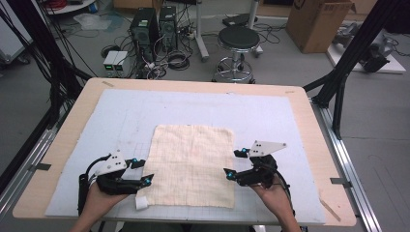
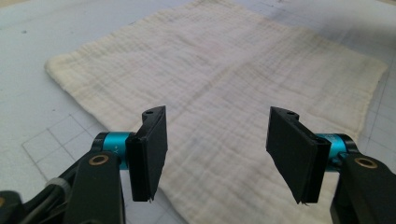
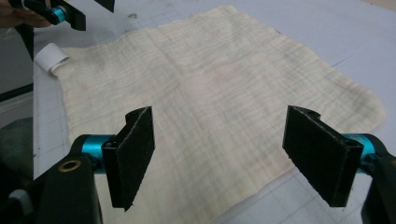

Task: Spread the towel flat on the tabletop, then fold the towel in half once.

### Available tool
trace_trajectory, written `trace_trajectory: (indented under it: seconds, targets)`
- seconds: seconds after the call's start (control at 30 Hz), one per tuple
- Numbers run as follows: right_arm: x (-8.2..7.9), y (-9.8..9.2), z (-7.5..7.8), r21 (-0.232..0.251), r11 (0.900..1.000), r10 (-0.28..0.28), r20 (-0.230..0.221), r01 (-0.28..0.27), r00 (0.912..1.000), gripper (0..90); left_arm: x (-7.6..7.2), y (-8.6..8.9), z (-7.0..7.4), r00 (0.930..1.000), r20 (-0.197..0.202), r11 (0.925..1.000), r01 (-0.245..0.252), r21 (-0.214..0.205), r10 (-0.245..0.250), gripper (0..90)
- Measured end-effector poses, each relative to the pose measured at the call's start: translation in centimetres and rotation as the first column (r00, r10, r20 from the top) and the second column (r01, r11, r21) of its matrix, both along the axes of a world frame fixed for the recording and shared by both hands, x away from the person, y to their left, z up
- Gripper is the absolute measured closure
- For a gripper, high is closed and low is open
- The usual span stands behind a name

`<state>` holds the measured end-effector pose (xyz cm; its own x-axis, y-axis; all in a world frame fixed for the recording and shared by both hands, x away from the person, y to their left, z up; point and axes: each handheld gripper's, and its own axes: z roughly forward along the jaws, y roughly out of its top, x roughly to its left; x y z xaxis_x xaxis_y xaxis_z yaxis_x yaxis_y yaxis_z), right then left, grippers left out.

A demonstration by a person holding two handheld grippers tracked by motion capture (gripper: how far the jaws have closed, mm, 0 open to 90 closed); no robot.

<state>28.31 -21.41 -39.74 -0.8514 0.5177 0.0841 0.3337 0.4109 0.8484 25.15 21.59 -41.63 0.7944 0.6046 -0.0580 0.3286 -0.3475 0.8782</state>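
Cloth (image 1: 192, 164): cream, waffle-textured, spread flat and roughly square on the pale gridded mat (image 1: 121, 116) covering the counter (image 1: 309, 121), toward the near edge of that mat. Lies smooth with no fold raised and no corner lifted, so judged either just laid out or awaiting a first fold. Small white label (image 1: 141, 203) curled at the cloth's near-left corner, touching its hem; seen again beyond the cloth in the right gripper view (image 3: 50, 58). Left gripper (image 1: 142, 171) stationed just off the cloth's left edge, near that labelled corner, jaws pointing inward across the fabric. Right gripper (image 1: 235, 163) stationed at the cloth's right edge, likewise turned inward, its lower jaw just over the hem. Placement mirrored about the cloth, judged deliberate: one tool per side allows both edges to be taken together and the sheet carried evenly. Jaws of both grippers standing apart, pads bare, nothing pinched; in the left gripper view, cloth (image 2: 224, 84) visible through the gap and clear of the pads; same in the right gripper view (image 3: 219, 93). Both sets held slightly above the fabric, not pressing. No grip established on the cloth at this inspection.
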Motion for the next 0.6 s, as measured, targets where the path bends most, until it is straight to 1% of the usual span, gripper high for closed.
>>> trace_trajectory:
  seconds: [0.07, 0.1, 0.13, 0.17, 0.23, 0.33, 0.37, 0.43, 0.47, 0.57, 0.6]
  targets:
    - [0.2, 0.0, -0.1, -0.010, 0.9999, 0.004, -0.010, -0.004, 0.9999, 24.7, 0.3, -0.2, 0.2, 1.0000, -0.002, 1.0000, 0.002, -0.005, -0.002, 38.9]
    - [0.2, 0.1, -0.2, -0.014, 0.9999, -0.002, -0.009, 0.001, 1.0000, 24.7, 0.5, -0.2, 0.3, 0.9998, -0.017, 0.9999, 0.010, -0.012, -0.010, 38.8]
    - [0.3, 0.1, -0.2, -0.018, 0.9998, 0.001, -0.017, -0.001, 0.9999, 24.8, 0.7, -0.2, 0.4, 0.9994, -0.030, 0.9997, 0.014, -0.020, -0.015, 37.2]
    - [0.4, 0.1, -0.2, -0.021, 0.9998, 0.001, -0.015, -0.002, 0.9999, 24.8, 0.9, -0.3, 0.6, 0.9991, -0.039, 0.9996, 0.016, -0.021, -0.017, 35.3]
    - [0.6, 0.1, -0.3, -0.024, 0.9997, 0.001, -0.015, -0.002, 0.9999, 25.0, 1.3, -0.4, 1.0, 0.9996, -0.023, 0.9998, 0.017, -0.014, -0.017, 35.3]
    - [1.1, 0.2, -0.2, -0.031, 0.9995, -0.005, -0.025, 0.004, 0.9997, 25.2, 2.1, -0.3, 1.7, 0.9995, -0.030, 0.9996, 0.005, -0.026, -0.005, 35.3]
    - [1.3, 0.2, -0.2, -0.031, 0.9995, -0.008, -0.019, 0.007, 0.9998, 25.3, 2.5, -0.2, 1.9, 0.9996, -0.028, 0.9994, -0.002, -0.034, 0.001, 35.3]
    - [1.8, 0.1, -0.1, -0.023, 0.9996, -0.016, -0.022, 0.016, 0.9996, 26.7, 3.2, -0.3, 2.3, 0.9995, -0.031, 0.9988, -0.005, -0.049, 0.004, 35.9]
    - [2.1, 0.1, 0.0, -0.021, 0.9995, -0.025, -0.016, 0.025, 0.9995, 27.1, 3.4, -0.3, 2.4, 0.9994, -0.033, 0.9988, -0.008, -0.049, 0.007, 36.0]
    - [2.8, 0.1, 0.1, -0.019, 0.9987, -0.047, -0.021, 0.047, 0.9987, 27.9, 4.4, -0.8, 3.0, 0.9994, -0.036, 0.9990, -0.001, -0.044, 0.000, 36.4]
    - [3.2, 0.2, 0.3, -0.024, 0.9981, -0.058, -0.019, 0.057, 0.9981, 28.7, 4.6, -0.8, 3.1, 0.9994, -0.034, 0.9993, -0.001, -0.037, 0.000, 37.1]
